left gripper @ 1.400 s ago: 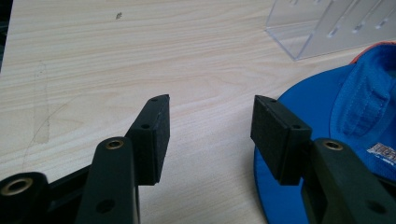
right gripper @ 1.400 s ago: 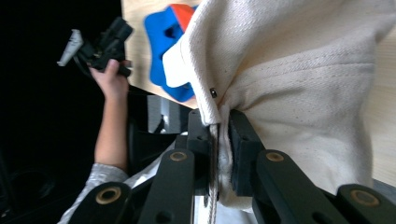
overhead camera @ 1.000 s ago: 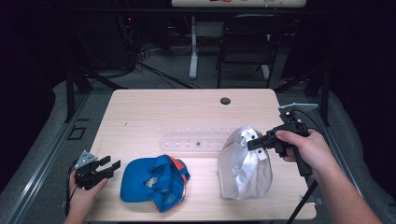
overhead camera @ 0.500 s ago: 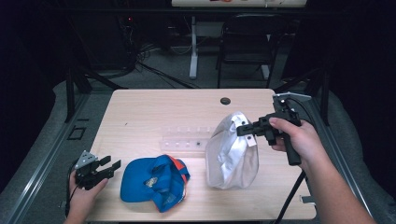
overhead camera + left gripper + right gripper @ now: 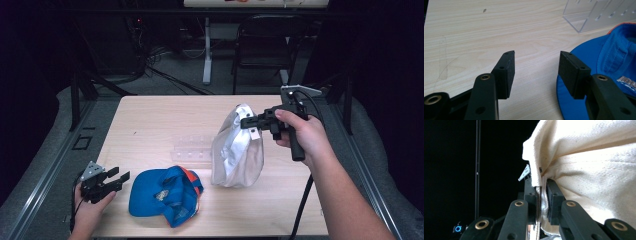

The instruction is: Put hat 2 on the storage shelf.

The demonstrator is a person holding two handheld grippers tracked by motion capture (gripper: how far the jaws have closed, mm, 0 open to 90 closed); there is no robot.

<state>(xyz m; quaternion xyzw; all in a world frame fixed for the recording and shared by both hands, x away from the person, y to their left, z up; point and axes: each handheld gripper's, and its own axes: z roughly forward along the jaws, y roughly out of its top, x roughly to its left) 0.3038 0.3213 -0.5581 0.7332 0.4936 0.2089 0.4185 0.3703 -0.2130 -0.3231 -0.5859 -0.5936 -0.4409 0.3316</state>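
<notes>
- My right gripper (image 5: 248, 121) is clamped on the upper edge of the white cap (image 5: 236, 150). In the right gripper view the 2 pads pinch a fold of cream fabric (image 5: 541, 187) between them, with the rest of the cap bulging out to the right.
- The white cap hangs from that grip. Its crown droops toward the table (image 5: 150, 125), and its lower part looks to be at or just above the tabletop on the right half of the table; I cannot tell whether it is touching.
- Compared with the earlier high views, I have lifted this gripper and carried it toward the far side of the table. The cap has come along, from lying slumped near the front edge to hanging more upright, farther back.
- My left gripper (image 5: 114, 179) rests low at the front left of the table with its jaws apart and nothing between them. It has kept its place across all 3 high views.
- In the left gripper view the blue cap (image 5: 609, 72) lies just beside the right jaw, brim toward me, not gripped.
- The clear plastic rack (image 5: 192, 150) stands between the 2 caps, a little farther back, and holds nothing.
- Progress, as I judge it: the pick-up of cap 1 is done. Setting it down or hanging it is left, and the blue cap is untouched.
</notes>
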